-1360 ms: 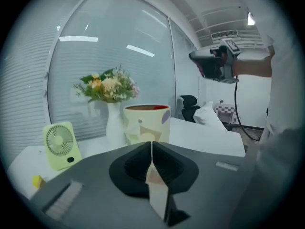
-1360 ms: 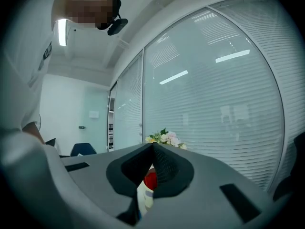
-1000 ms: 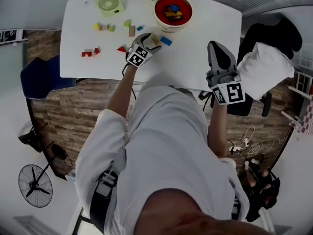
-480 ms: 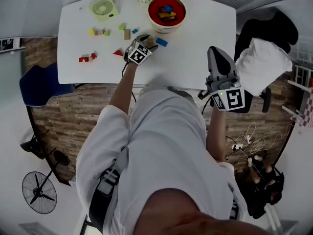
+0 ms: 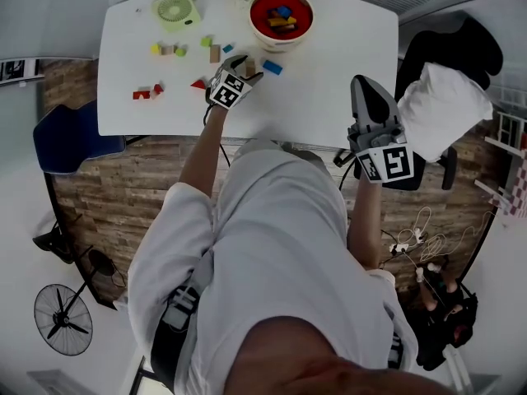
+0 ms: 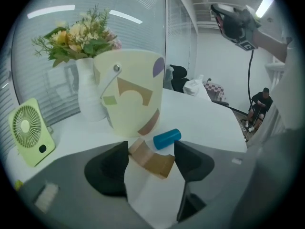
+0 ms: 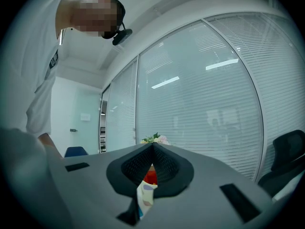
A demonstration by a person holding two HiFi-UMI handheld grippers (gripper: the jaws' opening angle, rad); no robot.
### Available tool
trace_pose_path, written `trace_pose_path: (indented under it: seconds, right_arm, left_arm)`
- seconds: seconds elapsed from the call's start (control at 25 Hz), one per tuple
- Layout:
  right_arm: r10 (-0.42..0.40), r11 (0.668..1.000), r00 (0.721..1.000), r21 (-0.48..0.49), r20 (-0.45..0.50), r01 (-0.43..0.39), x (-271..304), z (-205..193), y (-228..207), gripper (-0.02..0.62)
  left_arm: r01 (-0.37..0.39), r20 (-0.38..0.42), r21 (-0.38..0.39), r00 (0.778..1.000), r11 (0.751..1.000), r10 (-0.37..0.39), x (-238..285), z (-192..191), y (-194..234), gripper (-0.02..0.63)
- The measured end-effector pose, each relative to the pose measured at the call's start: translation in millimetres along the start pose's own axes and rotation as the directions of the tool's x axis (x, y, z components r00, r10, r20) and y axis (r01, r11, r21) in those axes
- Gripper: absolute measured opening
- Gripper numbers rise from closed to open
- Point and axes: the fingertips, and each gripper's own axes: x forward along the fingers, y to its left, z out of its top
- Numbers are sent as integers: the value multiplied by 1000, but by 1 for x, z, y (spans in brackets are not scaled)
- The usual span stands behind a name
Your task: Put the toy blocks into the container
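Note:
The container (image 5: 257,16), a cream pail with a red inside, stands at the table's far side and holds several coloured blocks. My left gripper (image 5: 245,66) rests low on the table just in front of it. In the left gripper view its pads (image 6: 116,162) press both ends of a tan arch block (image 6: 153,161). A blue cylinder block (image 6: 167,139) lies just beyond, against the pail (image 6: 131,92). My right gripper (image 5: 366,82) is shut and empty, held off the table's right front edge, its closed jaws (image 7: 152,151) pointing toward the windows.
Loose blocks lie left of my left gripper: a red triangle (image 5: 198,83), red pieces (image 5: 144,94), and a green and yellow group (image 5: 169,49). A green fan (image 5: 174,8) and a flower vase (image 6: 88,94) stand at the back. A black chair with white cloth (image 5: 445,105) is at the right.
The left gripper has settled lower over the tan arch block and its jaws have narrowed onto it. The right gripper has barely moved.

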Motion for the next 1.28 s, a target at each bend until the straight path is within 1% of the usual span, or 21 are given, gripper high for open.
trace_pose_path:
  seconds: [0.16,0.28,0.4,0.56,0.68,0.76,0.8,0.92,1.12,1.28]
  right_arm:
    - [25,1000,1000,9,16,-25,4,0,2,2]
    - [53,998,998,15,29,-54,11,2,6,2]
    - [82,996,996,19,40,-82,18,2,10,2]
    - [118,993,992,21,52,-119,25,6,16,2]
    - [134,991,989,20,61,-136,28,9,19,2]
    - [135,991,989,15,66,-137,28,12,21,2]
    - [133,991,989,12,68,-134,27,13,21,2]
    - [118,993,990,10,71,-119,24,15,18,2]
    - [57,998,996,15,66,-58,9,13,3,2]
    - [-7,1000,998,20,61,6,-8,11,-11,2]
  left_arm:
    - [-51,92,-20,994,999,52,-32,29,6,299]
    - [-98,171,-28,980,995,101,-62,58,15,299]
    - [-144,257,-27,955,989,146,-92,88,24,299]
    - [-187,365,-27,913,982,184,-132,136,32,299]
    - [-198,435,-27,880,980,190,-153,168,34,299]
    - [-195,466,-16,866,981,180,-159,186,35,299]
    - [-190,476,-8,863,982,171,-159,194,35,298]
    - [-171,482,20,865,985,140,-145,211,37,299]
    - [-140,442,57,891,989,100,-97,228,45,299]
    - [-140,405,69,909,988,100,-63,233,53,299]
